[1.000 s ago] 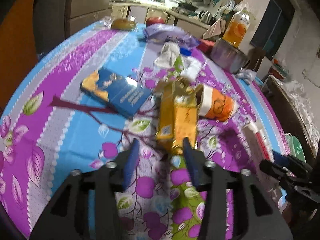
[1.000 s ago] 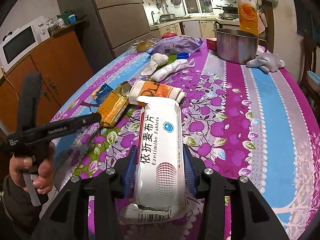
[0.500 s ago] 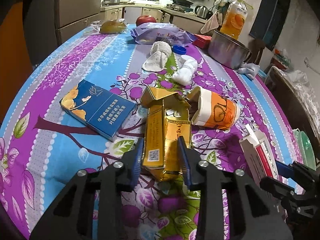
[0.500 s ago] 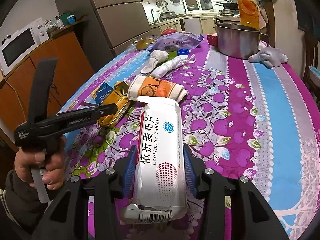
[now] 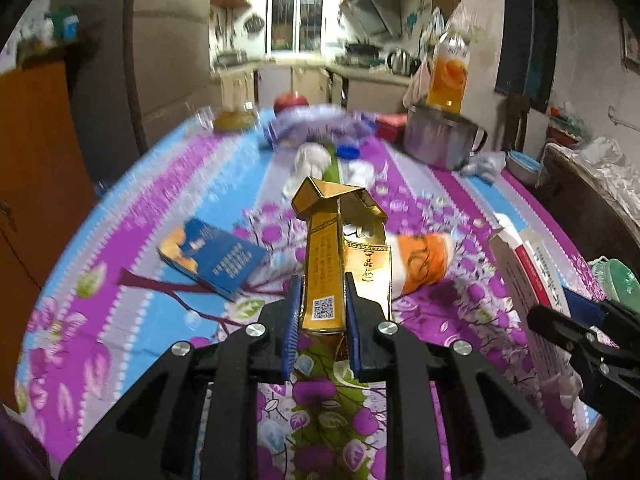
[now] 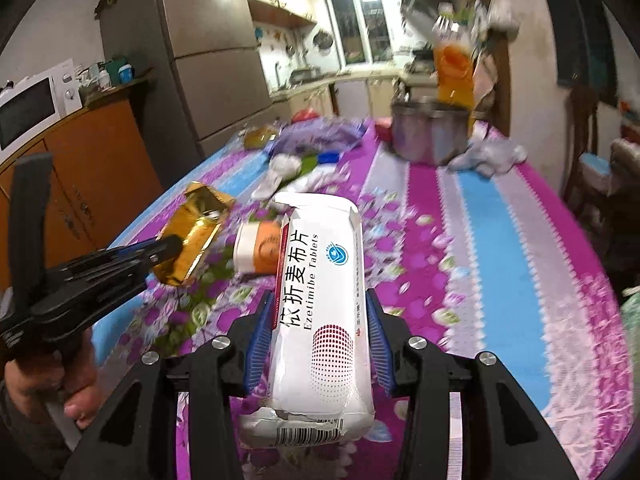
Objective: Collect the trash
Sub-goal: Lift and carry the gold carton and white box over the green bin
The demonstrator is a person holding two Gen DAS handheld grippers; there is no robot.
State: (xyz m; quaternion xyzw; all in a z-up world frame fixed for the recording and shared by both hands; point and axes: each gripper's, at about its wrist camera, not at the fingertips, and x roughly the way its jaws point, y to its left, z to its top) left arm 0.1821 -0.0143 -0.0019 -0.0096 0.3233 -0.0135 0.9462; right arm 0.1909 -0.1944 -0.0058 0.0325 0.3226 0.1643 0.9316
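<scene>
My left gripper [image 5: 322, 312] has just closed on the gold box [image 5: 325, 264] and lifts it off the bench [image 5: 120, 248], while my right gripper [image 6: 318, 340] holds the white box [image 6: 320, 300].

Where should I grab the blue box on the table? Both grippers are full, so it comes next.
Take the blue box across its two long edges, coming down from above. It lies flat on the tablecloth and looks thin, with open cloth around it, so a sideways approach would probably only push it.

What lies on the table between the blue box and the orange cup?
In the left wrist view, the gold box, gripped by the left gripper, stands between blue box and orange cup.
</scene>
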